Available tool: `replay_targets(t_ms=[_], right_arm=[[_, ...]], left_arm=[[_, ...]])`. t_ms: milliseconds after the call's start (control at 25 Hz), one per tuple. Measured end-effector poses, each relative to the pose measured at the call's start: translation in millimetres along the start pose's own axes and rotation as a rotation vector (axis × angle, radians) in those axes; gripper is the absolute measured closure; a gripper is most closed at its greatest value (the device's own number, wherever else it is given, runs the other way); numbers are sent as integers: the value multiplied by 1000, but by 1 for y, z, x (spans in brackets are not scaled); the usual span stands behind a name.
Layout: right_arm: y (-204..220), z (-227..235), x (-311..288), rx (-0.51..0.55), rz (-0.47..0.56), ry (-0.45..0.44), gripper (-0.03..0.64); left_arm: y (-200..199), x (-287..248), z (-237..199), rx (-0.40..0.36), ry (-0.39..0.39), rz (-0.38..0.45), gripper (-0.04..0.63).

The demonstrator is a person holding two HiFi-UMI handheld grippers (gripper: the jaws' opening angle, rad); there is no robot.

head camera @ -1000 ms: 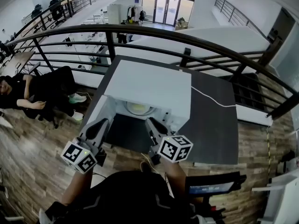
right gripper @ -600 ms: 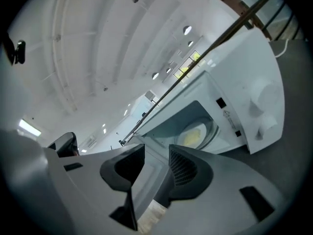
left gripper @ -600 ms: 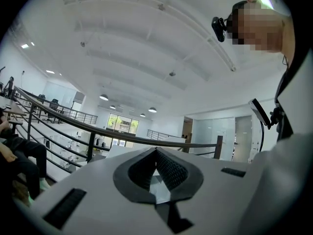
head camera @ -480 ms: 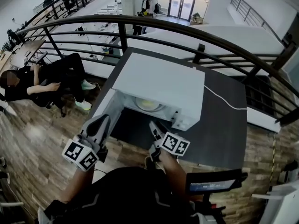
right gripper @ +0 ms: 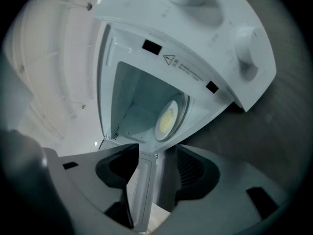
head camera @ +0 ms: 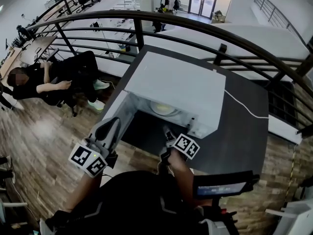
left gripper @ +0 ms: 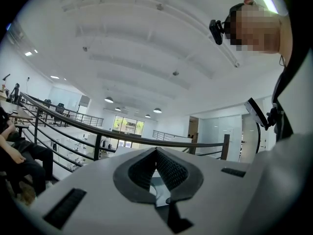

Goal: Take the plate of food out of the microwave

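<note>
A white microwave [head camera: 176, 84] stands on a dark table [head camera: 234, 126] with its door [head camera: 115, 115] swung open to the left. Inside, a pale plate with yellowish food [head camera: 164, 108] lies on the turntable. My right gripper [head camera: 167, 131] hovers just in front of the opening, rolled on its side. Its jaws are opening and its pads press on nothing. In the right gripper view the plate [right gripper: 167, 119] lies ahead of the right gripper [right gripper: 156, 153], and the door's panel [right gripper: 142, 185] shows through the gap. My left gripper [head camera: 111, 126] is by the door, pointing up at the ceiling, its left gripper view tips [left gripper: 156, 151] together.
A black railing [head camera: 195, 26] curves behind the table, with a drop to a lower floor beyond. A white cable [head camera: 244, 109] crosses the tabletop right of the microwave. A person [head camera: 54, 80] sits on the wooden floor side at the left. A chair arm with a tablet [head camera: 220, 187] is at my right.
The view has shifted, so the microwave now sits farther right and higher. The right gripper has edged forward toward the microwave's opening. The left gripper stays in about the same place.
</note>
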State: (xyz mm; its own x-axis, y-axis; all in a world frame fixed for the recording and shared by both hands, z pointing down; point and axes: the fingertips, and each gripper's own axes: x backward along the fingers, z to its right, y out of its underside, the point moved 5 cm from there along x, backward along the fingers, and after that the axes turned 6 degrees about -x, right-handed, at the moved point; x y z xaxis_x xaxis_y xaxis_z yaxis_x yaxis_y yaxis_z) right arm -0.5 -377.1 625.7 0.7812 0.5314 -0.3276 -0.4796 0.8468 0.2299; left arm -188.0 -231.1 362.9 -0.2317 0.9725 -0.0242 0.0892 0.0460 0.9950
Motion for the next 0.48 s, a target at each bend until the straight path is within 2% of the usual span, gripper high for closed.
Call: replay_targets(t_ms=[160,480], right_arm=[[0,10,-23,-105,-15,-3,359],[0,22,-51,-266,-2,15,333]], left_arm=[[-2,-1,-5,-25,-17,4,591],[-11,15,1,-70,-79,-9,591]])
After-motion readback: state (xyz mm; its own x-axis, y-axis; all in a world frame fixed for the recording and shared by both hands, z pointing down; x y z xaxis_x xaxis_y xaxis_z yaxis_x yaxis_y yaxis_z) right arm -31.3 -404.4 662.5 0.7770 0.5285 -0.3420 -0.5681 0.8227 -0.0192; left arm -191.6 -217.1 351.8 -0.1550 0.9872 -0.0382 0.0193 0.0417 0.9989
